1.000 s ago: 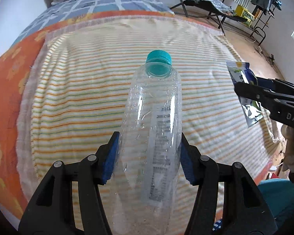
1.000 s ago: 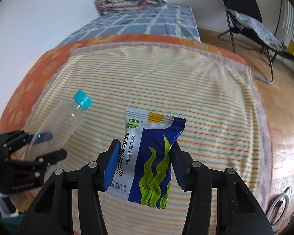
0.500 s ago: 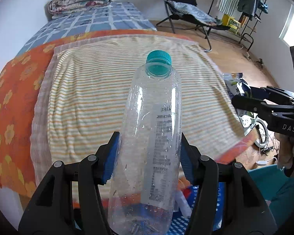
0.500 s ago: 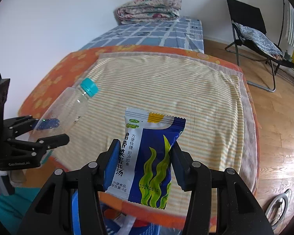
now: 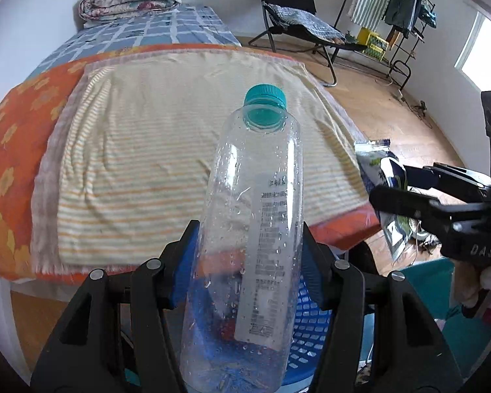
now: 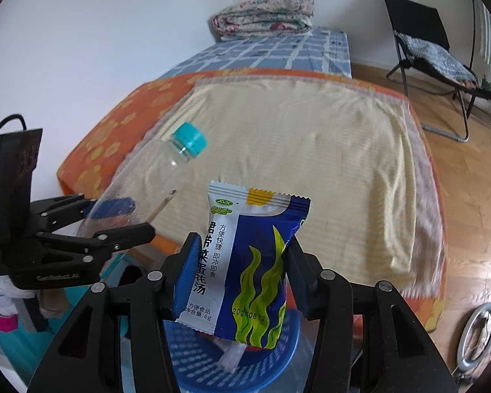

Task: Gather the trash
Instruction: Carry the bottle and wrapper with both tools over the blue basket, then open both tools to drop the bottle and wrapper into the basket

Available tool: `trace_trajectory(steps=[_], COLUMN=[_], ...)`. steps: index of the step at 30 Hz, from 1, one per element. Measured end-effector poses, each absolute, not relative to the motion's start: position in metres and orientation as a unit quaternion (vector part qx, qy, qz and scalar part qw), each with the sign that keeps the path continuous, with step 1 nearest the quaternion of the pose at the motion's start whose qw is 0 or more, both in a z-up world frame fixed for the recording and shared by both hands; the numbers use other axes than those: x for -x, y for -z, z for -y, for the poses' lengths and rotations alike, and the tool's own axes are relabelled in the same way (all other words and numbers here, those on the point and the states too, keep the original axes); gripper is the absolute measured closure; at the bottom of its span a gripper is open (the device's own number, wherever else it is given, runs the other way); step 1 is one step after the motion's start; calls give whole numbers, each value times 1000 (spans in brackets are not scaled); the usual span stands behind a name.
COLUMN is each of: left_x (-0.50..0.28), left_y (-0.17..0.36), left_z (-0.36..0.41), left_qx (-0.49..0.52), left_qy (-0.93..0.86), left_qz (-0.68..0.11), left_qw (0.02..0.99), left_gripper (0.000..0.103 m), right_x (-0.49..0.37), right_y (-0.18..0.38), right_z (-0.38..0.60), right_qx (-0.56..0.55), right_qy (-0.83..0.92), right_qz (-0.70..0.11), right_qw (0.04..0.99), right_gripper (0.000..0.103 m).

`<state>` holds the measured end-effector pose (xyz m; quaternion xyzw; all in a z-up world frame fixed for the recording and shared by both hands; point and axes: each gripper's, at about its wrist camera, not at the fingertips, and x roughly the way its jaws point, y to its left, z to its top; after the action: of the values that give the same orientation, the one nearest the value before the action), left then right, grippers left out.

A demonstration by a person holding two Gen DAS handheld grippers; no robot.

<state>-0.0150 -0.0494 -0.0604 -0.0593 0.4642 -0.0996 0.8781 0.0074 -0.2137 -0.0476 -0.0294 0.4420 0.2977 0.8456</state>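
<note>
The blue basket (image 6: pixel 232 357) sits directly below both claws — right gripper (image 6: pixel 242 271) pinching the soup packet (image 6: pixel 245 262), left gripper (image 5: pixel 250 262) clamping the bottle (image 5: pixel 255 229) cap-forward.

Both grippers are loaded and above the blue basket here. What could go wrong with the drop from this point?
1. The bottle is long and held near its base by the left gripper, cap pointing out toward the bed; on release it may tip over the basket rim.
2. The light packet in the right gripper could flutter and miss.
3. The grippers are close together, so simultaneous drops might collide.
</note>
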Motion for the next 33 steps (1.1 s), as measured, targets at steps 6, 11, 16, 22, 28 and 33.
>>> trace_trajectory(steps=[6, 11, 16, 22, 28, 33], left_x=[30, 38, 42, 46, 46, 47], left_y=[78, 90, 108, 116, 119, 121], left_z=[60, 65, 67, 70, 67, 66], left_qx=[73, 76, 86, 84, 90, 95], left_qy=[99, 90, 87, 84, 84, 81], left_qz=[-471, -474, -491, -497, -503, -508], left_qw=[874, 872, 863, 859, 855, 853], left_gripper=[45, 45, 45, 45, 45, 44], right_x=[16, 29, 35, 38, 39, 38], right_y=[74, 95, 107, 115, 122, 126], right_z=[218, 222, 218, 214, 214, 213], right_qx=[30, 23, 22, 32, 35, 35], right_qy=[-296, -290, -289, -289, -282, -277], right_qz=[-467, -491, -508, -514, -523, -533], right_qw=[833, 821, 811, 807, 804, 799], right_gripper=[54, 54, 54, 53, 52, 51])
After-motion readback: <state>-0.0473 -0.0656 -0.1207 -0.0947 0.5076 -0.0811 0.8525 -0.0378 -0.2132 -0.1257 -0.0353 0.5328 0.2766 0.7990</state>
